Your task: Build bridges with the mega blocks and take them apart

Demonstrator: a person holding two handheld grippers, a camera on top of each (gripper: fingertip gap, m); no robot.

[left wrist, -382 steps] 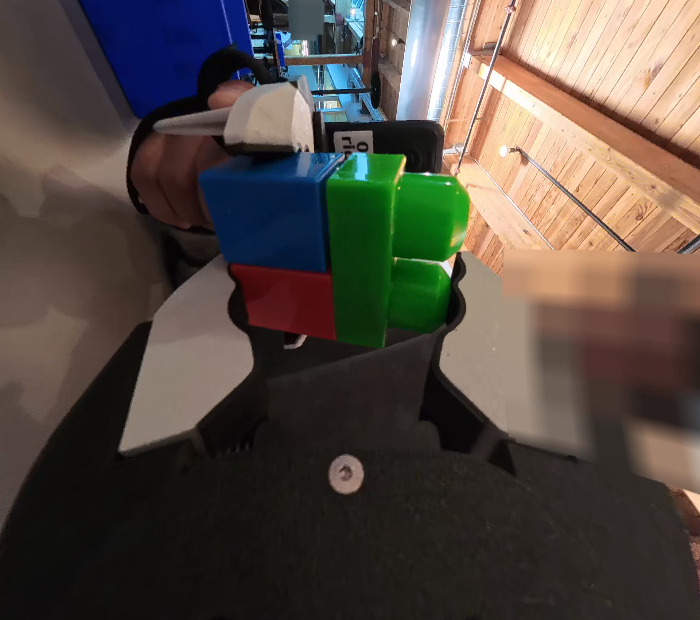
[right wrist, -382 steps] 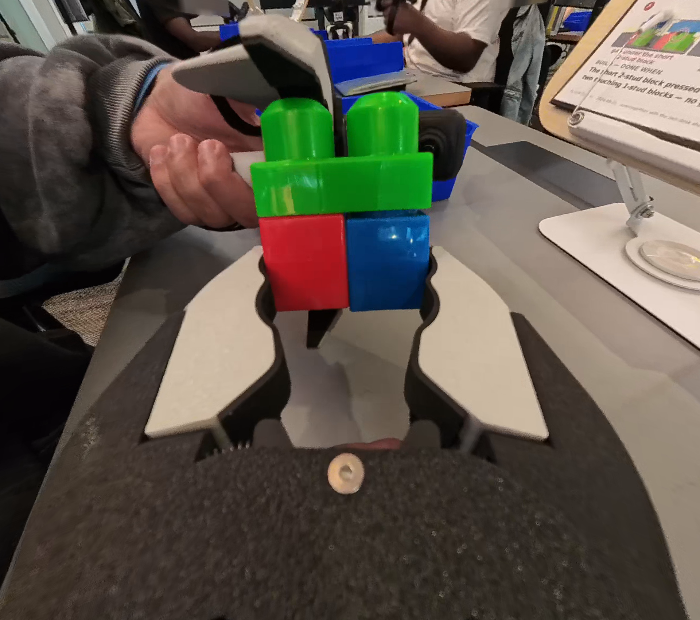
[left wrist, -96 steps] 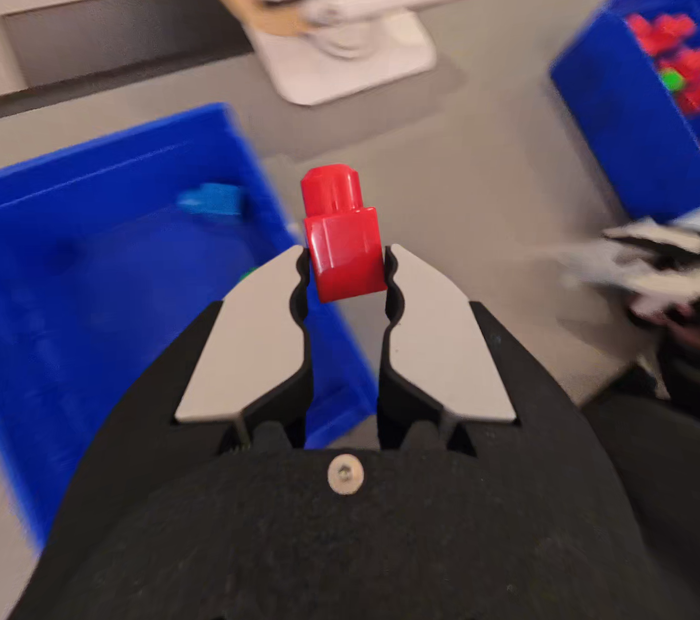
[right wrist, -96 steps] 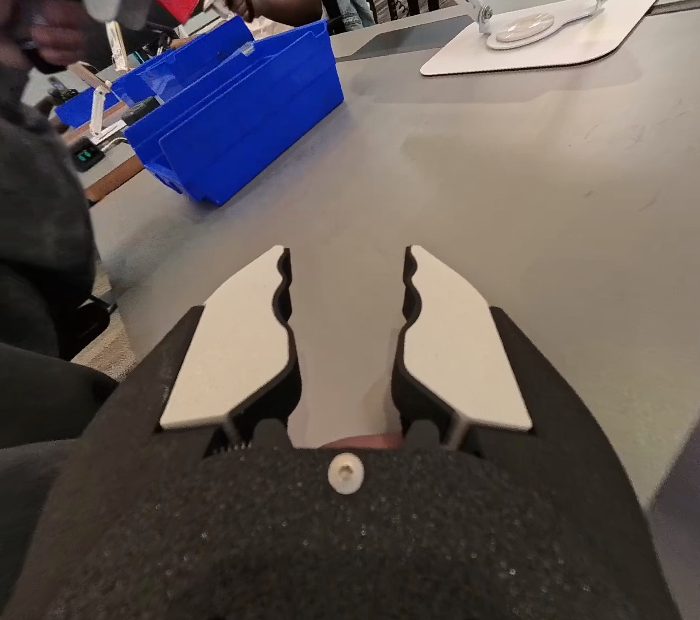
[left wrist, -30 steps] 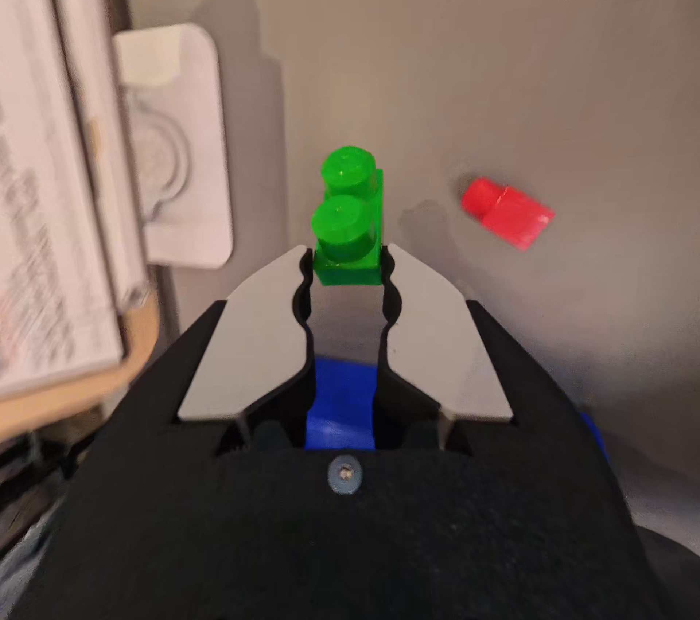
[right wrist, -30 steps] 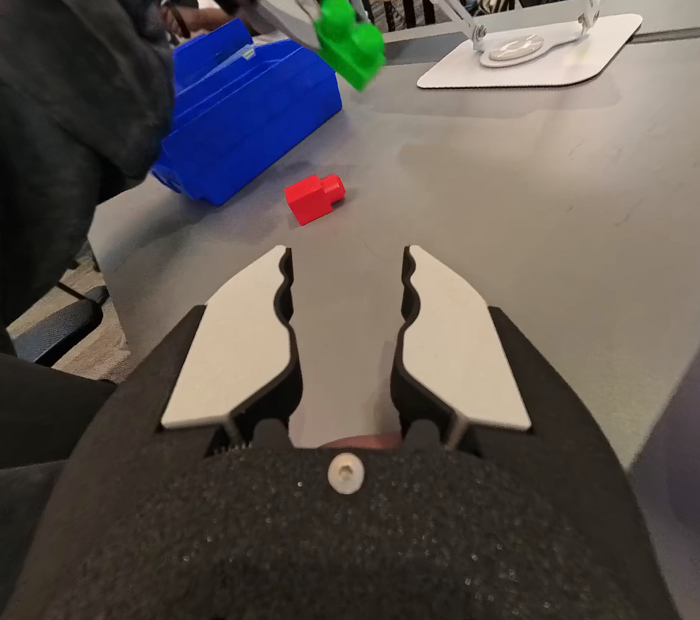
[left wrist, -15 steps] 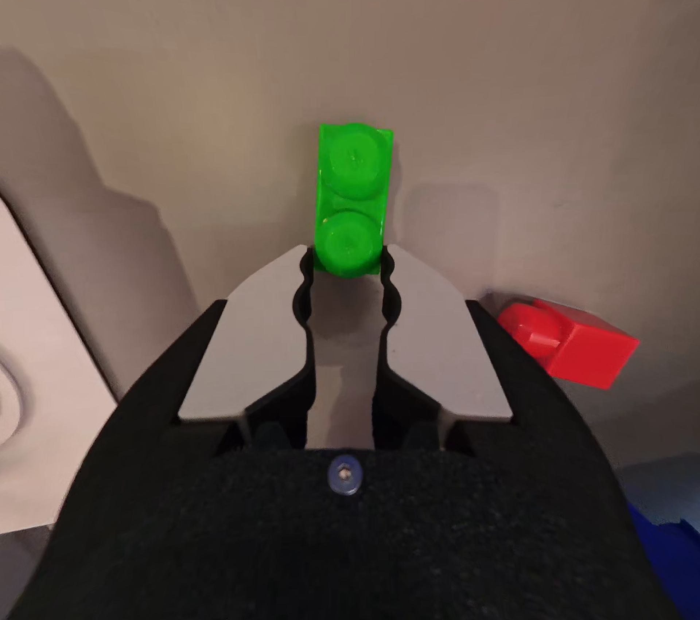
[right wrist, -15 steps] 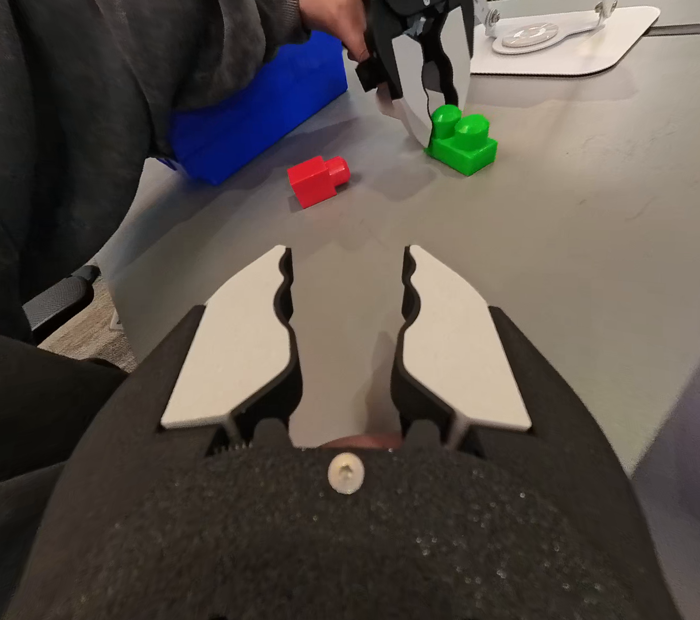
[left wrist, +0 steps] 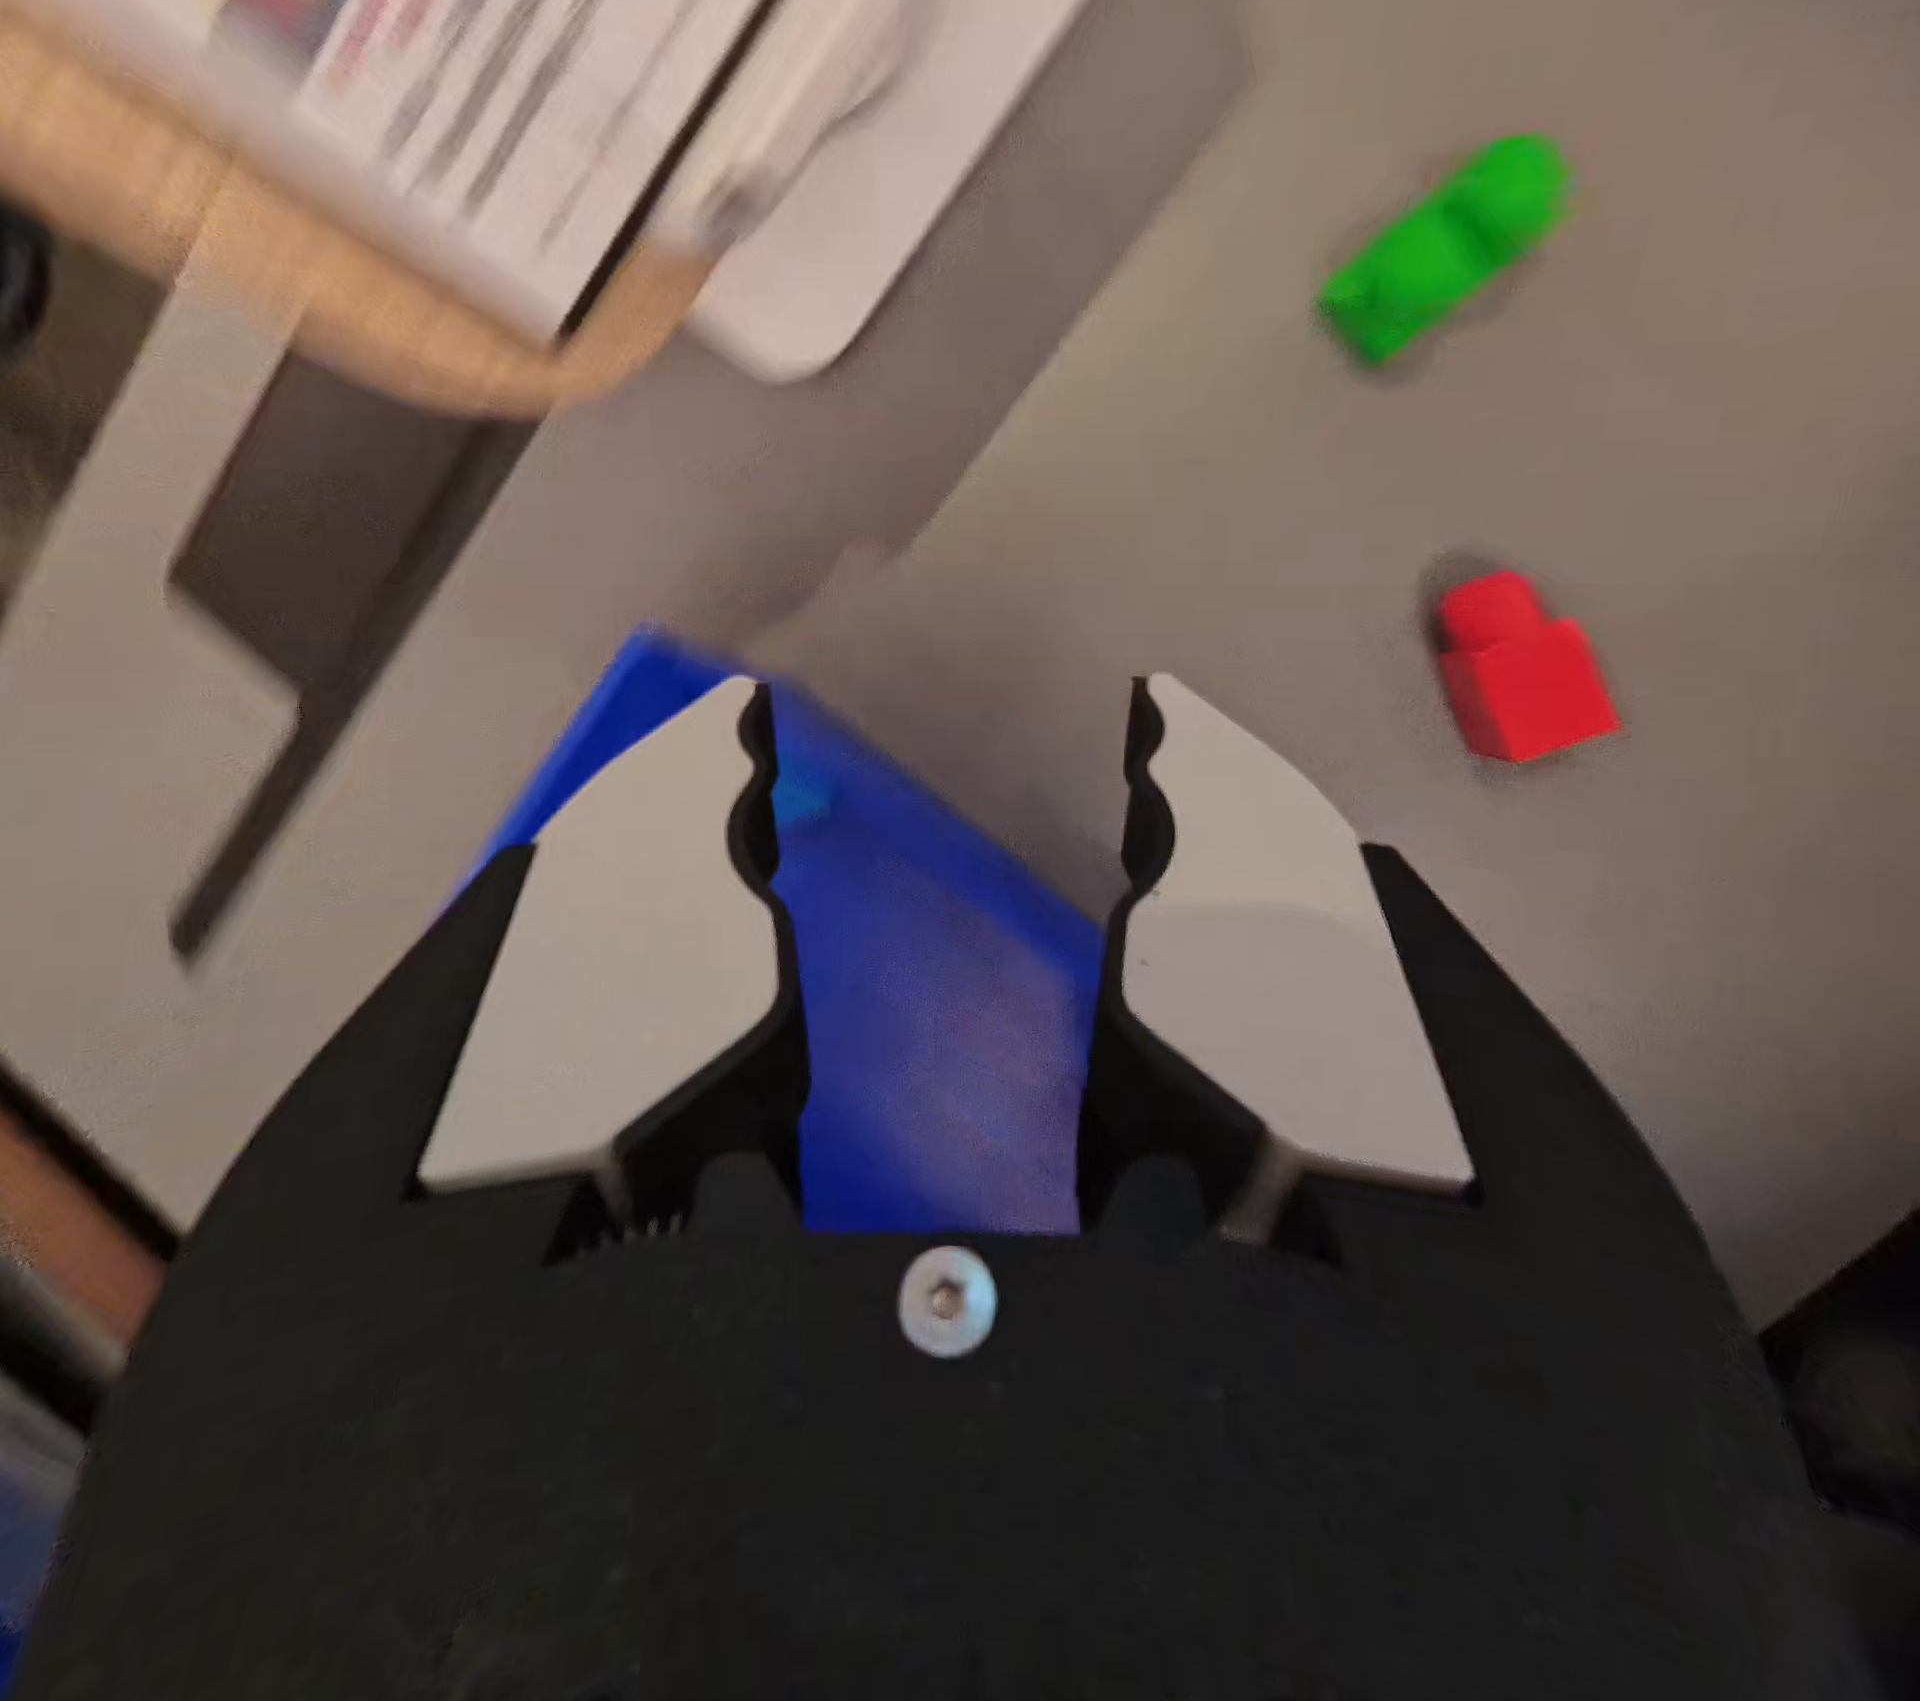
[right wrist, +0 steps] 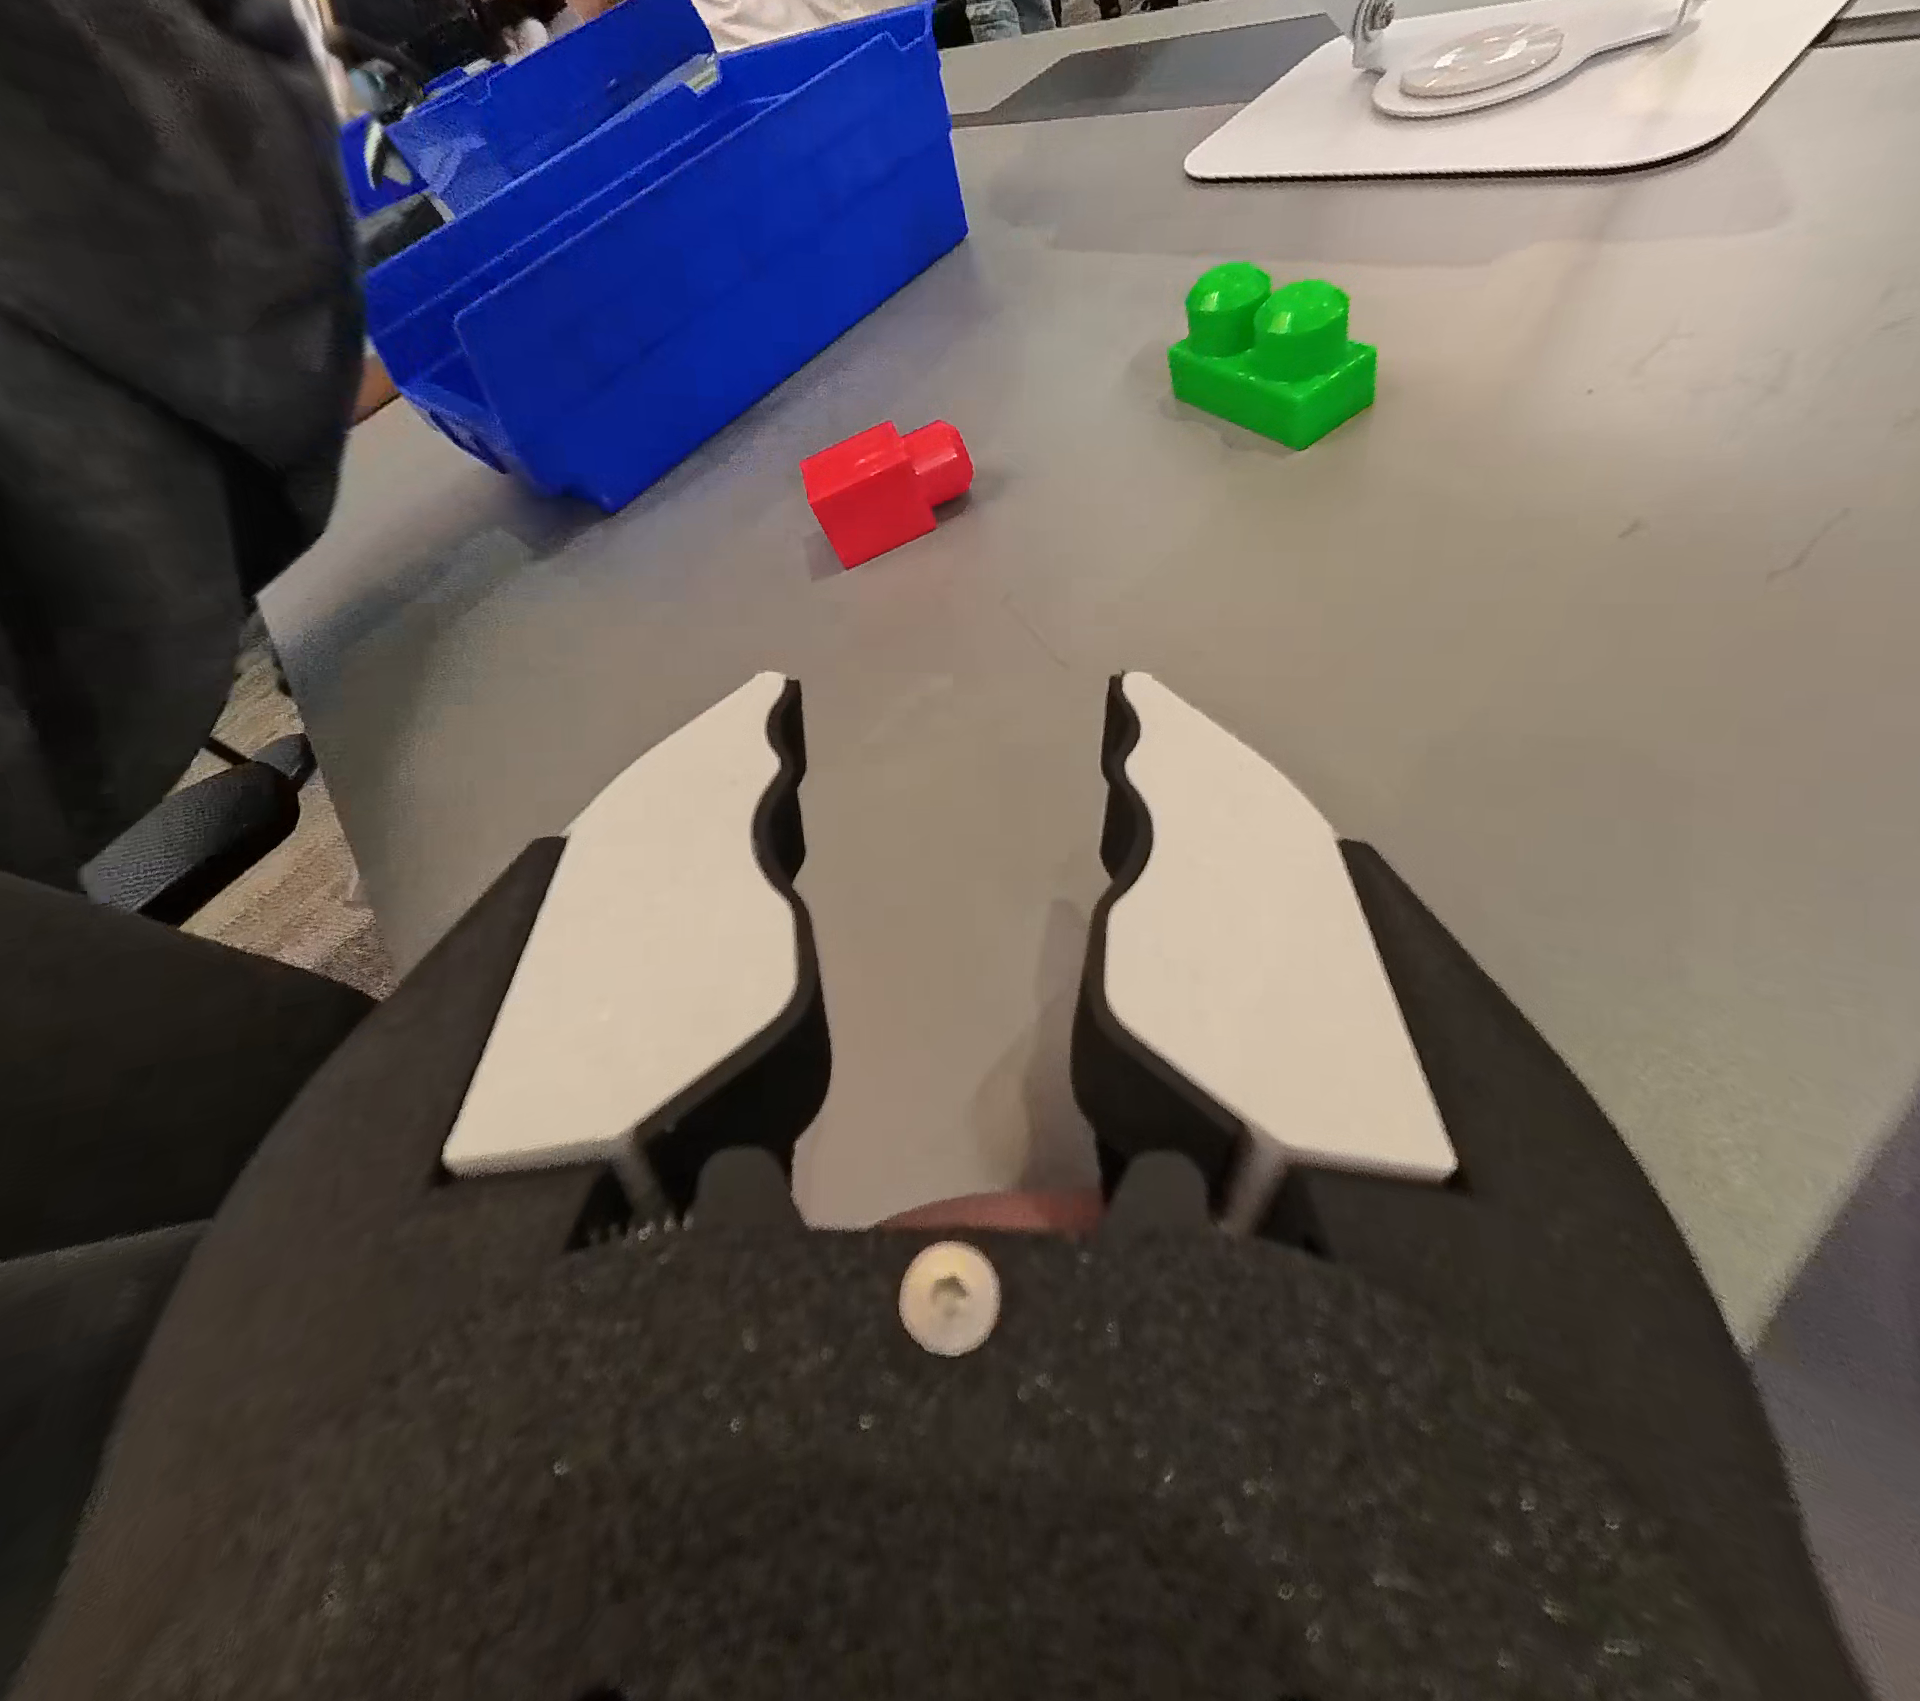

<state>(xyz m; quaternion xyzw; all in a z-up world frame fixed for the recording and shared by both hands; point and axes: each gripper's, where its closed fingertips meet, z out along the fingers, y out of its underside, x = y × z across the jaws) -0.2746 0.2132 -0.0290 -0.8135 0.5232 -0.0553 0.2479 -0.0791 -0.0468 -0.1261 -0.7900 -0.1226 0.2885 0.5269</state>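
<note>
Now, the scene: two loose blocks on the grey table (right wrist: 1455, 664), both tools empty.
Left gripper (left wrist: 951, 695): fingers spread apart, nothing between them, hanging over the blue bin (left wrist: 935, 955).
Right gripper (right wrist: 951, 690): fingers apart too, empty, low above the table's near edge.
Green block (right wrist: 1273, 373): two studs, upright on the table, out toward the middle, between the bin and the white stand base (right wrist: 1538, 93).
Red block (right wrist: 883, 493): one stud, tipped on its side, near the bin's corner, well apart from the green one.
Only the right wrist view shows: crisp block poses, the bin's outer walls at the table's left edge, a grey sleeve (right wrist: 156, 249) at left, people standing beyond the far edge.
Only the left wrist view shows: the bin's inside from above, with a small light-blue piece (left wrist: 805, 799) in it, too blurred to identify; the tilted instruction board (left wrist: 436, 20) over its base; everything smeared by motion.
Against half a second ago: the left tool was clamped on the green block, pressing it to the table; now it has let go, lifted, and swung back over the bin.
Green block since then: sits where it was set down.
Red block since then: unmoved.
Right tool since then: same spread, same spot.
</note>
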